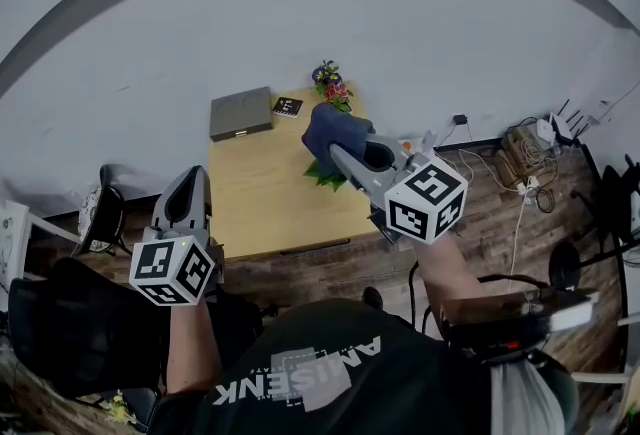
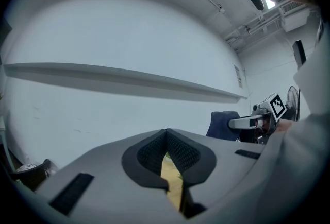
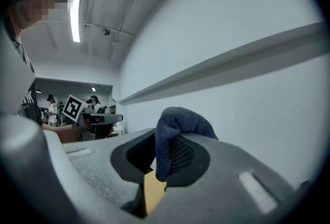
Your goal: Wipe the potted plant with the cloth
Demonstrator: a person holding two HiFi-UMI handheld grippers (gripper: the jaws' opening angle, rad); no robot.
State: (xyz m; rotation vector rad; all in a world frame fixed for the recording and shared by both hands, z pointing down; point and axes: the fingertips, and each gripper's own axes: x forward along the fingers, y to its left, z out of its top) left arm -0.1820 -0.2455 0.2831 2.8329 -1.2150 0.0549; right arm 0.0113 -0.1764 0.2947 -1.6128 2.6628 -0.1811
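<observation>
A dark blue cloth (image 1: 333,130) hangs bunched over green leaves (image 1: 324,175) on the wooden table (image 1: 260,193); whatever carries the leaves is hidden. A small pot of purple and red flowers (image 1: 331,85) stands at the table's far edge. My right gripper (image 1: 337,153) is shut on the cloth, which the right gripper view shows pinched between the jaws as a dark blue fold (image 3: 172,130). My left gripper (image 1: 189,181) hovers at the table's near left corner, shut and empty, pointing at the wall (image 2: 166,139). It sees the cloth (image 2: 223,125) off to its right.
A flat grey box (image 1: 240,113) and a small black card (image 1: 288,106) lie at the table's back. A dark chair (image 1: 100,215) stands left of the table. Cables and a power strip (image 1: 520,158) lie on the wood floor at the right.
</observation>
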